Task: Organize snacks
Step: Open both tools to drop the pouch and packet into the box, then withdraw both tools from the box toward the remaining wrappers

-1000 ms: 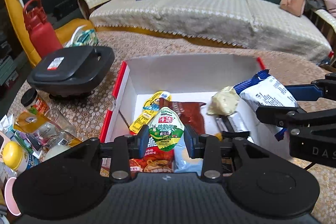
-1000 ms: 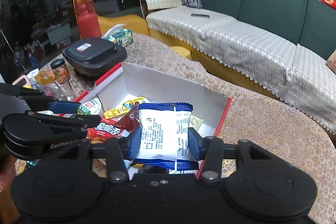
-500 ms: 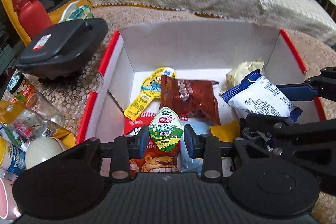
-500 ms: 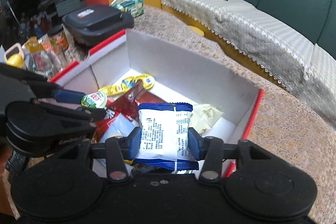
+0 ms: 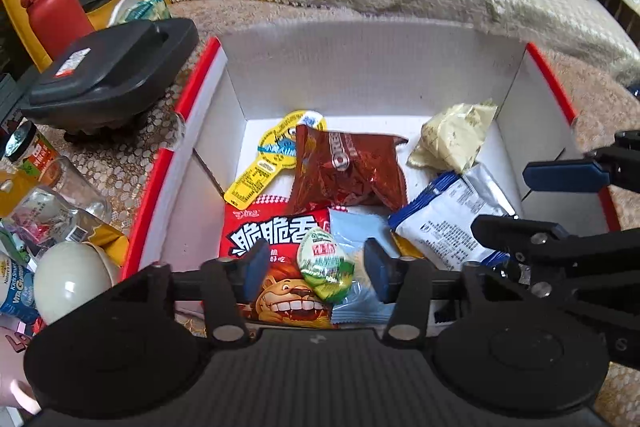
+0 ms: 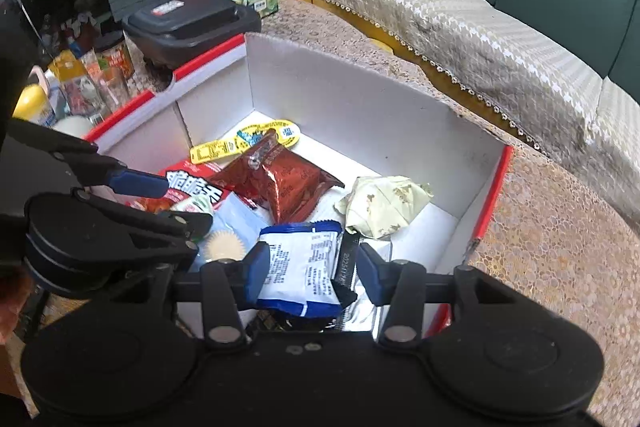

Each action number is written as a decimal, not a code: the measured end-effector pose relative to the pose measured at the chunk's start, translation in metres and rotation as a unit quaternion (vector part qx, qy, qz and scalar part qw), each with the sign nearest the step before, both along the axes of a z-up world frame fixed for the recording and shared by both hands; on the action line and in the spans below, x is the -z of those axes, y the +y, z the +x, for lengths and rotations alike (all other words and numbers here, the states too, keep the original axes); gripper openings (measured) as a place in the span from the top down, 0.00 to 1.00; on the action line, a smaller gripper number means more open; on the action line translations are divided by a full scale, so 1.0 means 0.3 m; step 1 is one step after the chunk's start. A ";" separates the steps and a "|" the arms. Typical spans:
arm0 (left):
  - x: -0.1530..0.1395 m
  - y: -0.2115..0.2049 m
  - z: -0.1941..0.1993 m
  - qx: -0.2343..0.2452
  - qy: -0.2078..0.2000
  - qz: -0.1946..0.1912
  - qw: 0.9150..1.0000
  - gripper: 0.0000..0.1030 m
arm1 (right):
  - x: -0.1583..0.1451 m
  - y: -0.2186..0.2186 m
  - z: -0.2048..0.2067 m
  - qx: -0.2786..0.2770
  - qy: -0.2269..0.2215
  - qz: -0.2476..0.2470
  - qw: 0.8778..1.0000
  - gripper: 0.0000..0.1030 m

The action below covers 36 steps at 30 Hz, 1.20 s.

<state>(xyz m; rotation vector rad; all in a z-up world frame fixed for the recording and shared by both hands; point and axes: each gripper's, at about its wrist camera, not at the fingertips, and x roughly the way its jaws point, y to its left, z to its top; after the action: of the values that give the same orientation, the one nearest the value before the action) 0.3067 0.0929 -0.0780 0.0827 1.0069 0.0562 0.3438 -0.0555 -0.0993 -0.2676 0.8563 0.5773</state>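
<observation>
- Jaws of my left gripper (image 5: pixel 314 269) have just been opening; the green egg-shaped snack (image 5: pixel 326 265) sits between them, tilted, with neither pad on it. I judge it released so it drops onto the red lion packet (image 5: pixel 280 267) beneath.
- My right gripper (image 6: pixel 308 265) stands clamped on the blue-and-white packet (image 6: pixel 304 267), held low inside the box (image 6: pixel 360 99), I reckon so it lands among the other snacks.
- Ahead of both jaws lie the brown Oreo pouch (image 5: pixel 346 167), the yellow tag-shaped snack (image 5: pixel 272 157) and a pale crumpled wrapper (image 6: pixel 384 205).
- Each gripper crowds the other's side, so I'd withdraw carefully.
- Left of the box: a black case (image 5: pixel 108 71), a red bottle (image 5: pixel 52 7) and jars (image 5: pixel 44 187).
</observation>
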 end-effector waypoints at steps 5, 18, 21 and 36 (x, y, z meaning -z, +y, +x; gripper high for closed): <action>-0.060 0.002 -0.046 -0.006 -0.023 -0.014 1.000 0.35 | -0.050 -0.039 -0.044 0.004 -0.001 0.027 1.000 0.46; -0.194 -0.028 -0.219 0.002 -0.080 -0.038 0.996 0.19 | -0.169 -0.154 -0.196 0.007 -0.025 0.073 0.997 0.14; -0.208 -0.040 -0.259 0.007 -0.090 -0.039 0.995 0.18 | -0.182 -0.186 -0.230 0.011 -0.026 0.084 0.996 0.13; -0.116 -0.117 -0.501 0.008 -0.092 -0.100 0.991 0.15 | -0.074 -0.327 -0.409 0.032 -0.020 0.085 0.996 0.00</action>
<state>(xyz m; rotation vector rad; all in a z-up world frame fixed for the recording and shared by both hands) 0.1565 0.0577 -0.0431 -0.0972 0.8229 -0.0516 0.2212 -0.1537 -0.0770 -0.0961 0.7698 0.5803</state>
